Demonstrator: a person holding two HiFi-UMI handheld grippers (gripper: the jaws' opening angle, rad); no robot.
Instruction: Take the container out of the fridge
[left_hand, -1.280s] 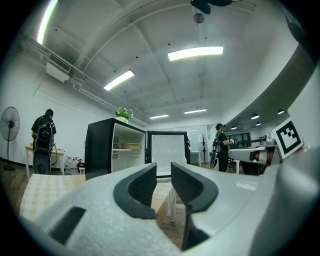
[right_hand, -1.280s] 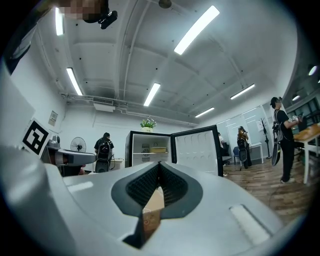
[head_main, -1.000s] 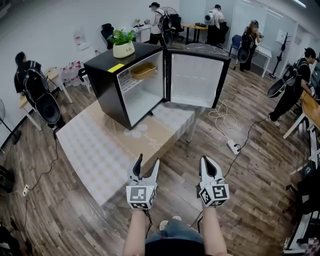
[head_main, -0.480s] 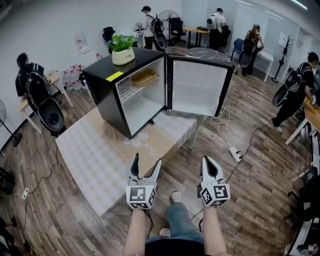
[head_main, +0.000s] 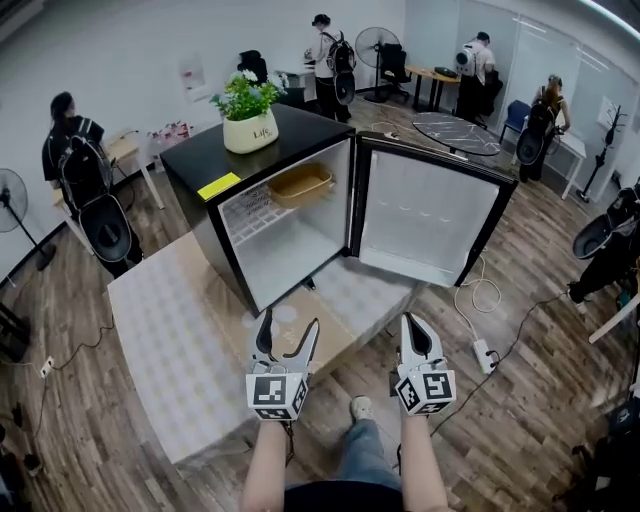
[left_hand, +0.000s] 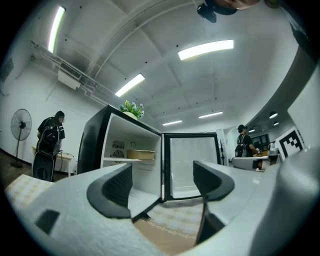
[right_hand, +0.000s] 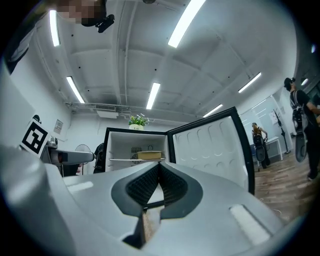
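Task judged as barely started. The fridge (head_main: 250, 190) is seen standing on a low table (head_main: 165, 320), with its door (head_main: 425, 215) already swung wide open to the right, so the opening step can be counted as done. The container (head_main: 300, 184), a shallow tan tub, is seen resting on the upper shelf (head_main: 250, 218) inside the fridge, toward the door side. It is not touched by anything and has not been taken out.

The left gripper (head_main: 290, 322) is held over the near edge of the table, well apart from the fridge. Its jaws have just been opening and are spread wide with nothing between them; only the fridge interior is seen through the gap in the left gripper view. The right gripper (head_main: 412, 325) is held beside it, also well apart from the fridge, with its jaws pressed together and nothing clamped. Both are pointed roughly level toward the open fridge.

Still left, as judged from this: the shelf has to be reached, the container has to be gripped, lifted or slid off the shelf, and brought out past the door frame. The left gripper is judged the likelier one for the grab, since it is the one standing open.

A potted plant (head_main: 247, 104) is seen on top of the fridge and is not part of the task. People are seen in the background, well apart, not involved.
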